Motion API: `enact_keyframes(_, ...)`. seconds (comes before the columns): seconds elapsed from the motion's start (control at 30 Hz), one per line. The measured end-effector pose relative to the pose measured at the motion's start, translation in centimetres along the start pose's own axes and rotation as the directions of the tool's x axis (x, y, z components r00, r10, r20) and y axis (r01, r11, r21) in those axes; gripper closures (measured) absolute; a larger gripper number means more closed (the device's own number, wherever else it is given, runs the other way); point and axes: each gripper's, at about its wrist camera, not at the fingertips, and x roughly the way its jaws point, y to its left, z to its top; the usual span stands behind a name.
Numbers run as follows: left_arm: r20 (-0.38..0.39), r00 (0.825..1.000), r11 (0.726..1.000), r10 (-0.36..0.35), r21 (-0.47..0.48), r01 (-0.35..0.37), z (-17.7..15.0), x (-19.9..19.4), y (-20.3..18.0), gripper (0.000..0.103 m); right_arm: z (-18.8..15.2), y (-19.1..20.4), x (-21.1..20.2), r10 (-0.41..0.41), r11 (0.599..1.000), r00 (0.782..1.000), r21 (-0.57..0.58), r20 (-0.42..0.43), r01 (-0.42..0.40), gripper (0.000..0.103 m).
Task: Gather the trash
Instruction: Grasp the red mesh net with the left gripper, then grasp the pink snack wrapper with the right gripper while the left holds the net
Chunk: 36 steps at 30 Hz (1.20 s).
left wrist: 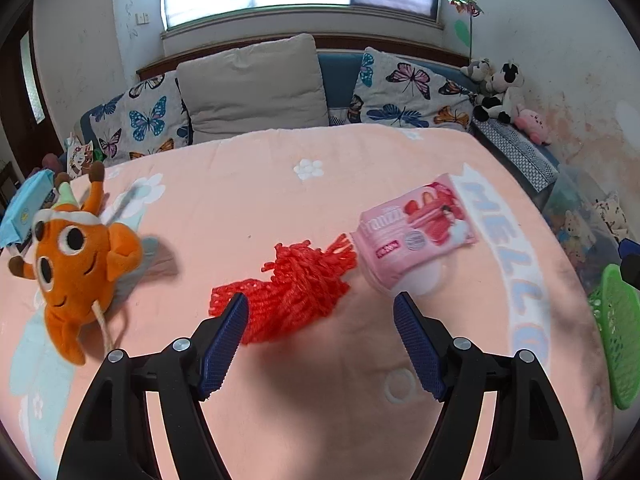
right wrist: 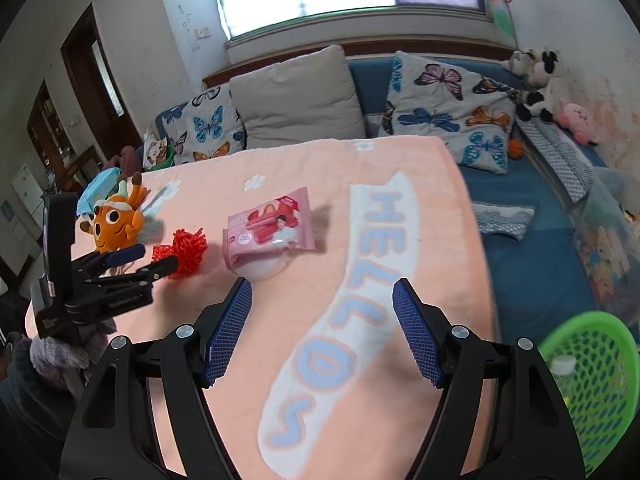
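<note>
A red foam fruit net [left wrist: 292, 288] lies on the peach blanket [left wrist: 248, 200], just ahead of my open left gripper [left wrist: 322, 308]; its left finger overlaps the net's near left end. A pink snack wrapper [left wrist: 416, 232] lies to the net's right. In the right wrist view the net [right wrist: 184, 250] and the wrapper [right wrist: 268, 232] lie ahead and left of my open, empty right gripper [right wrist: 322, 296], and the left gripper [right wrist: 140, 260] hovers by the net. A green mesh basket [right wrist: 592, 384] sits at the lower right and holds a pale object.
An orange plush toy [left wrist: 80, 256] lies on the blanket's left side, with a blue face mask [left wrist: 24, 208] behind it. Pillows [left wrist: 256, 88] line the headboard. Stuffed animals [left wrist: 500, 92] sit at the right. The basket [left wrist: 616, 336] shows at the bed's right edge.
</note>
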Motion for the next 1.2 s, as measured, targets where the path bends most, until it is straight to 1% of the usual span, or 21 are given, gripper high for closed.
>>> enact_keyframes(0.1, -0.009, 1.0, 1.0, -0.015, -0.004, 0.015, 0.2, 1.5, 0.5, 0.031, 0.6, 0.4, 1.9, 0.017, 1.0, 1.0, 0.001, -0.015, -0.017, 0.03)
enact_keyframes(0.17, -0.007, 1.0, 1.0, -0.01, 0.012, 0.01, 0.4, 2.2, 0.5, 0.032, 0.9, 0.5, 3.0, 0.03, 1.0, 0.999, 0.007, -0.025, -0.03, 0.029)
enact_keyframes(0.23, -0.01, 1.0, 0.999, -0.013, 0.031, 0.014, 0.5, 2.9, 0.6, 0.036, 1.4, 0.6, 4.5, 0.045, 0.999, 0.998, 0.017, -0.037, -0.045, 0.029)
enact_keyframes(0.3, -0.021, 0.999, 0.999, -0.027, 0.04, 0.028, 0.7, 3.3, 0.5, 0.045, 1.9, 0.6, 5.9, 0.059, 0.998, 0.997, 0.025, -0.043, -0.058, 0.028)
enact_keyframes(0.43, -0.027, 0.999, 0.998, -0.045, 0.049, 0.046, 0.8, 4.0, 0.9, 0.057, 2.8, 0.7, 8.3, 0.079, 0.997, 0.996, 0.027, -0.049, -0.077, 0.026)
enact_keyframes(0.5, -0.033, 0.998, 0.997, -0.061, 0.053, 0.063, 0.8, 4.4, 1.2, 0.066, 3.2, 0.8, 9.3, 0.095, 0.995, 0.994, 0.021, -0.051, -0.094, 0.022)
enact_keyframes(0.53, -0.033, 0.997, 0.996, -0.068, 0.054, 0.07, 0.9, 4.4, 1.3, 0.068, 3.5, 0.9, 9.8, 0.1, 0.995, 0.994, 0.018, -0.051, -0.099, 0.021)
enact_keyframes(0.6, -0.03, 0.996, 0.995, -0.085, 0.055, 0.087, 1.0, 4.6, 1.7, 0.076, 3.8, 1.1, 10.9, 0.109, 0.994, 0.992, 0.011, -0.055, -0.109, 0.02)
enact_keyframes(0.7, -0.02, 0.995, 0.993, -0.099, 0.055, 0.1, 1.3, 4.5, 2.0, 0.082, 4.3, 1.3, 12.9, 0.131, 0.991, 0.989, 0.013, -0.071, -0.131, 0.018)
enact_keyframes(0.87, -0.013, 0.994, 0.993, -0.107, 0.056, 0.108, 1.3, 4.4, 2.2, 0.086, 4.8, 1.4, 15.5, 0.134, 0.991, 0.986, 0.003, -0.095, -0.134, 0.017)
enact_keyframes(1.07, -0.012, 0.992, 0.991, -0.125, 0.035, 0.126, 1.2, 4.3, 2.8, 0.087, 4.5, 1.2, 17.7, 0.166, 0.986, 0.976, 0.028, -0.142, -0.164, 0.017)
enact_keyframes(1.13, -0.013, 0.992, 0.991, -0.128, 0.034, 0.128, 1.2, 4.3, 2.8, 0.087, 4.3, 1.2, 17.6, 0.156, 0.988, 0.978, 0.023, -0.138, -0.154, 0.022)
enact_keyframes(1.2, -0.013, 0.992, 0.991, -0.129, 0.037, 0.129, 1.1, 4.2, 2.7, 0.087, 4.0, 1.1, 17.4, 0.173, 0.985, 0.974, 0.031, -0.146, -0.171, 0.038)
